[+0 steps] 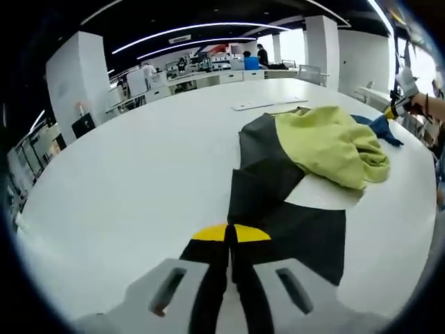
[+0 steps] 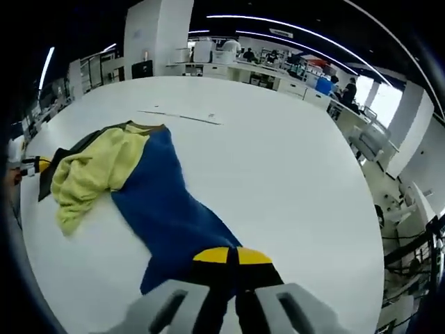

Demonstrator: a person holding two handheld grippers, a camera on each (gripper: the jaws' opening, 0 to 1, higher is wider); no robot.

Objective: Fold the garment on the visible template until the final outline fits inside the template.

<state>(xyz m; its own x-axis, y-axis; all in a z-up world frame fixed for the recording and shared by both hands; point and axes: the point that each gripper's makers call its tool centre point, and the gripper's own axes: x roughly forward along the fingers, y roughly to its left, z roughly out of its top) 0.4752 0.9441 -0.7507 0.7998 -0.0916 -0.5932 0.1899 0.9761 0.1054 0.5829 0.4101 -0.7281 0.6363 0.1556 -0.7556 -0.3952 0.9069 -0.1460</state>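
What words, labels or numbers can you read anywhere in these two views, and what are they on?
No text is readable.
The garment shows plain yellow-green, blue and dark panels, without print.
A flat white strip on the table is too small to read.
Background signs are blurred.

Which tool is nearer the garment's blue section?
Right. The right tool is closed at the blue section's end; the left tool is at the black section, beyond the yellow-green bunch.

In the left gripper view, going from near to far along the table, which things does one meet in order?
Left gripper → dark grey part of the garment → yellow-green part of the garment → flat white sheet → desks and people at the back of the room.
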